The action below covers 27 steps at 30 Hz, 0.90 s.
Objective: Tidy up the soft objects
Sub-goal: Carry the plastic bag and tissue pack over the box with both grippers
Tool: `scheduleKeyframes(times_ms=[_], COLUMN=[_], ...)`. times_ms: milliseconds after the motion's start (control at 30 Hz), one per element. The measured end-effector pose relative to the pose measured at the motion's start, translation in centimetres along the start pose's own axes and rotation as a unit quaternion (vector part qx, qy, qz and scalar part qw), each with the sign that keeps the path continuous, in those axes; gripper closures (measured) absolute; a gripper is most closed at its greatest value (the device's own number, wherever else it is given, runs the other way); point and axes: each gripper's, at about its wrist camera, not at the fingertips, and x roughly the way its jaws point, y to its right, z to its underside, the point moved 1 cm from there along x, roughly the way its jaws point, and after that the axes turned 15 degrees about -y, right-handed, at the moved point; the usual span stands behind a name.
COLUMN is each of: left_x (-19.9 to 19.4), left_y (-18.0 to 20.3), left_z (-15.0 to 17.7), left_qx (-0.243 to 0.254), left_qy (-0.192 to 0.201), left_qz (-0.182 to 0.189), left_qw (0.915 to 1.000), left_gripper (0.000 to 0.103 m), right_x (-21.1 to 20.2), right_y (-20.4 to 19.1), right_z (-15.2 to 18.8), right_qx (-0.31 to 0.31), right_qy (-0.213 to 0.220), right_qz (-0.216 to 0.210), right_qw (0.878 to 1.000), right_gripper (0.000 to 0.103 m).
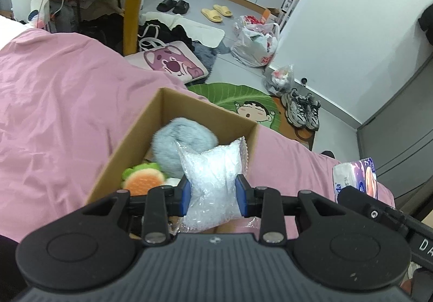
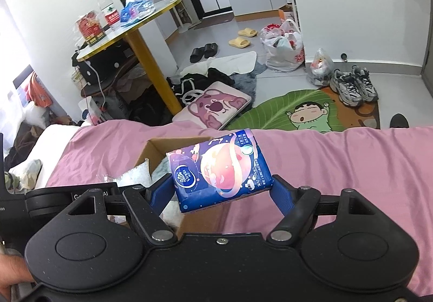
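Note:
My left gripper (image 1: 213,192) is shut on a clear bubble-wrap pouch (image 1: 213,166), squeezed at its waist and held over the near end of an open cardboard box (image 1: 127,137) on the pink bedspread. Inside the box lie a grey furry ball (image 1: 176,139) and a green and orange plush (image 1: 143,179). My right gripper (image 2: 222,191) is shut on a blue tissue pack (image 2: 219,169) with a pink planet print, held above the bed just right of the cardboard box (image 2: 154,149). The tissue pack (image 1: 357,180) also shows at the right edge of the left wrist view.
The pink bedspread (image 1: 54,112) covers the bed all around the box. Beyond the bed's edge the floor holds a leaf-shaped rug (image 2: 297,110), a pink bear cushion (image 2: 213,107), sneakers (image 2: 351,85), plastic bags (image 2: 284,50) and slippers. A yellow-legged table (image 2: 140,39) stands at the left.

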Motion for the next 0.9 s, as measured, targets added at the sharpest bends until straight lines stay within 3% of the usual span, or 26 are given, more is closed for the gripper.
scheduleKeyframes(times_ms=[600, 900], left_x=[-1.1, 0.4], left_y=[-7.1, -8.9], left_z=[-1.6, -1.9], left_qx=[-0.042, -0.050], left_qy=[0.005, -0.022], left_qz=[0.005, 0.027], left_qw=[0.9991, 0.9982], left_gripper=[0.070, 0.070], right_x=[2.2, 3.8], right_y=[-5.2, -7.1], right_z=[-0.2, -0.6], right_qx=[-0.028, -0.039], right_qy=[-0.016, -0.036], right_qz=[0.009, 0.018], right_qw=[0.999, 0.998], right_gripper=[0.029, 0.028])
